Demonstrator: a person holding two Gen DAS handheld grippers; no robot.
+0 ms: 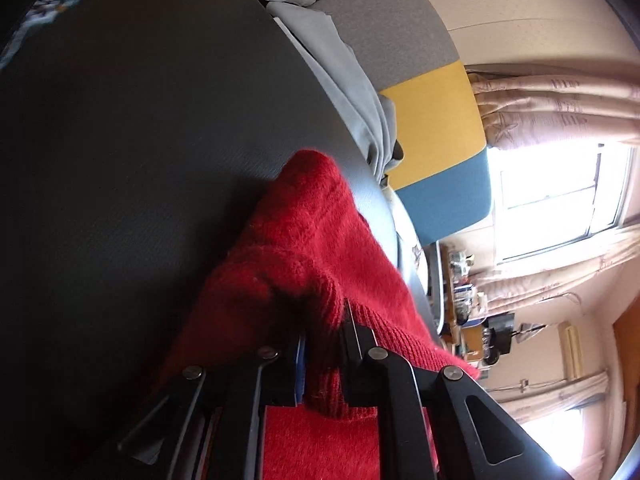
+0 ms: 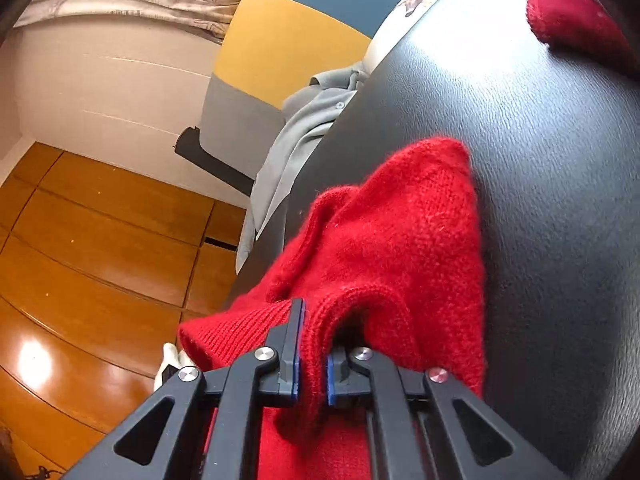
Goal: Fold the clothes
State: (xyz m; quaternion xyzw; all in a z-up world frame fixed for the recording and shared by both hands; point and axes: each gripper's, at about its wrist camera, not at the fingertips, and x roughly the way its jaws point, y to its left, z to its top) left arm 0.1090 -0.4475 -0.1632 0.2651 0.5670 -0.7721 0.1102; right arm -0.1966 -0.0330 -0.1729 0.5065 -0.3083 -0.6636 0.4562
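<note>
A fuzzy red knit sweater lies on a black leather-like surface and fills the lower middle of both views. My left gripper is shut on a bunched fold of the sweater. My right gripper is shut on another thick fold of the same sweater, with knit squeezed between its blue pads. Another part of the red sweater lies at the far upper right of the right wrist view. Both views are tilted sideways.
A grey shirt hangs over the edge of the black surface; it also shows in the left wrist view. Behind it stands a grey, yellow and blue panel. Wooden floor lies below. A bright window and curtains are at the right.
</note>
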